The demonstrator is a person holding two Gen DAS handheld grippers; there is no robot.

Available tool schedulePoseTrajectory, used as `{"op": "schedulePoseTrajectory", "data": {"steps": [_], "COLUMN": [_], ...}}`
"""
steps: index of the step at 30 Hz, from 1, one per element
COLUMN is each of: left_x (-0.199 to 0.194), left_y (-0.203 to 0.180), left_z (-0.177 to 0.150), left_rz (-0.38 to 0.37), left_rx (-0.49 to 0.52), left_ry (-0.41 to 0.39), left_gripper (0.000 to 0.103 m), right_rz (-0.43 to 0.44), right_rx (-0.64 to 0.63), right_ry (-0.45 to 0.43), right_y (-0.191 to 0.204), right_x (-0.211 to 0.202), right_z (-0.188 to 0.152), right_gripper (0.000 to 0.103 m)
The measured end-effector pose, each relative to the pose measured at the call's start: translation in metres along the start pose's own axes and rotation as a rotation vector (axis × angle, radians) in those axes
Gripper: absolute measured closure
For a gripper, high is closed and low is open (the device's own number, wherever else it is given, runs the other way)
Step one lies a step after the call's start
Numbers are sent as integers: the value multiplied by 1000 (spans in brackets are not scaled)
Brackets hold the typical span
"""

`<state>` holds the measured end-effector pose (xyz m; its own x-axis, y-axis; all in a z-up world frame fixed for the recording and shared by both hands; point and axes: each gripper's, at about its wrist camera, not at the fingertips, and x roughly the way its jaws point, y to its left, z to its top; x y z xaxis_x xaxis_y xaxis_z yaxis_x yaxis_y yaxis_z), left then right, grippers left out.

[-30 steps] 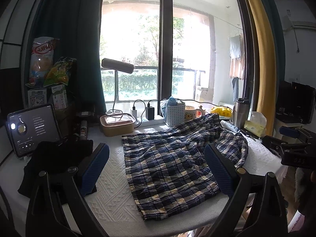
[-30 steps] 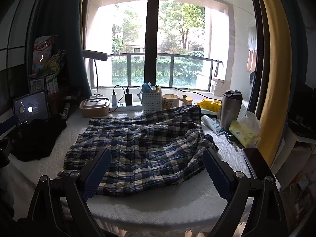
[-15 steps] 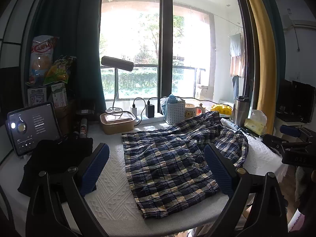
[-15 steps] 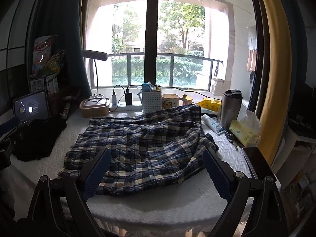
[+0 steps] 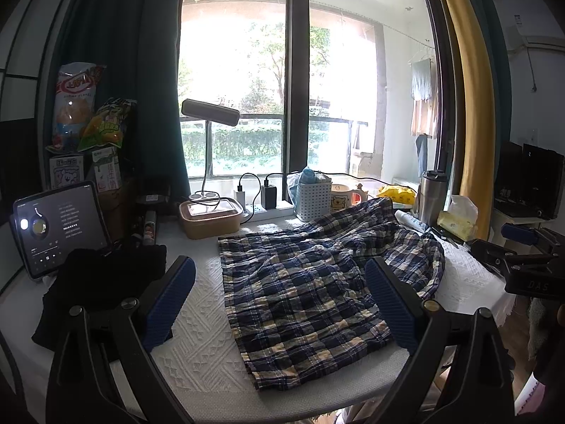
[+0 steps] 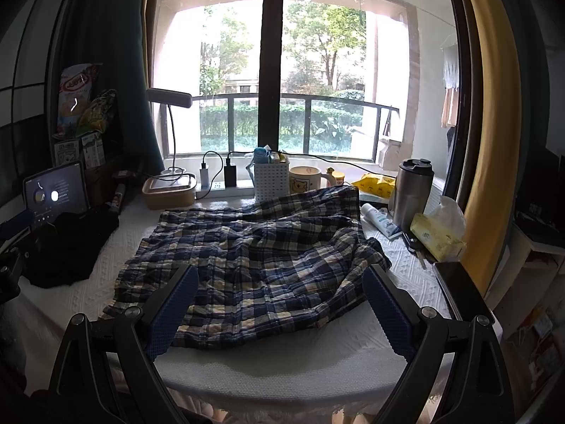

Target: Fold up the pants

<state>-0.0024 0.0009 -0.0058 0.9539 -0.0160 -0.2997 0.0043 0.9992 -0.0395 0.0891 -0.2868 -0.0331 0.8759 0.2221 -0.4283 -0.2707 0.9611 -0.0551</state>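
Blue, white and yellow plaid pants [image 5: 310,282] [image 6: 254,261] lie rumpled across the white textured table [image 5: 204,346] [image 6: 293,360], with the far right part bunched up. My left gripper [image 5: 280,304] hovers open over the near edge of the table, its blue pads wide apart and nothing between them. My right gripper [image 6: 279,312] is likewise open above the near hem of the pants, not touching the cloth. The right gripper's body [image 5: 529,265] shows at the right edge of the left wrist view.
A black garment [image 5: 102,282] [image 6: 67,247] lies at the table's left beside a lit tablet [image 5: 60,226]. Along the window stand a lunch box [image 5: 212,217], desk lamp [image 5: 210,113], white basket [image 6: 272,182], mug [image 6: 305,180], steel tumbler [image 6: 411,194], tube [image 6: 379,219] and tissue pack [image 6: 438,235].
Both views are almost unchanged; the left wrist view has shifted very slightly. The pants have not moved and both grippers stay open.
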Motion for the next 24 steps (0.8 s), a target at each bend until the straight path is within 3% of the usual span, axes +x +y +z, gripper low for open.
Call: {"op": "schedulePoseTrajectory", "data": {"steps": [24], "left_x": [0], "left_y": [0], "left_z": [-1], "left_rz": [-1], "left_rx": [1], "left_ry": [4], "left_gripper": [7], "right_rz": [-1], "right_rx": [1], "right_ry": [5], "right_y": [-2], "right_x": [0], "right_z": [-2], "right_gripper": [7]}}
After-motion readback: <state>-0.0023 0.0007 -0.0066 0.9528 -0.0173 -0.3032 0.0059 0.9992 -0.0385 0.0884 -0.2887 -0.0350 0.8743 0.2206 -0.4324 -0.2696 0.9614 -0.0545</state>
